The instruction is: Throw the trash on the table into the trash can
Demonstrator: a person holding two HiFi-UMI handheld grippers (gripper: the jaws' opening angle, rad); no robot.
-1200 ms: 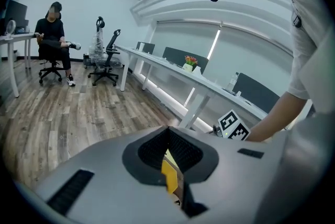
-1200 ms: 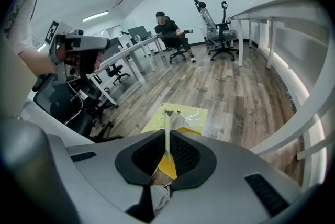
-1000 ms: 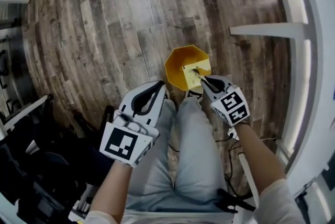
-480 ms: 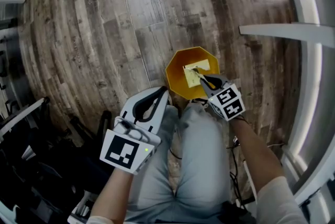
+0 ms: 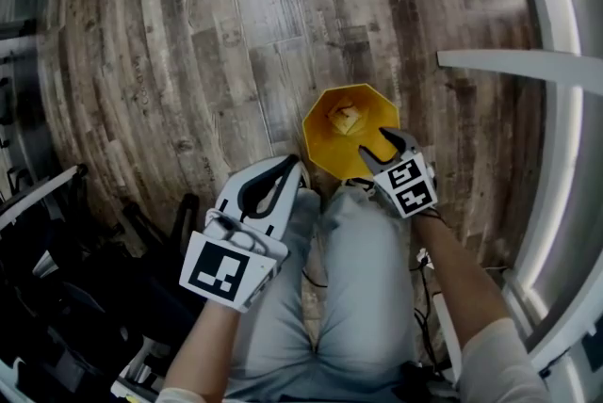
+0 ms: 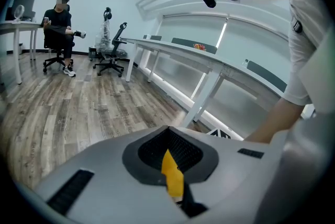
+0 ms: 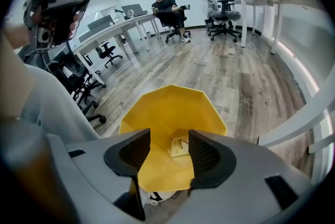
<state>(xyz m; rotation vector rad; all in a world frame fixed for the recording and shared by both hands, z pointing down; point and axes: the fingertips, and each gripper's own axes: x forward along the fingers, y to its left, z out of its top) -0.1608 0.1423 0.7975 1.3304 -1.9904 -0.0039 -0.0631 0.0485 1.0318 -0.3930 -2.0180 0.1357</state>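
Right gripper (image 5: 375,143) over trash can (image 5: 320,150) rim; jaws apart, just been opening, nothing between them.
Paper note (image 5: 345,118) lies on the can's bottom. Left gripper (image 5: 287,164) beside the can, on the person's side, jaws clamped on a yellow scrap (image 6: 171,175).
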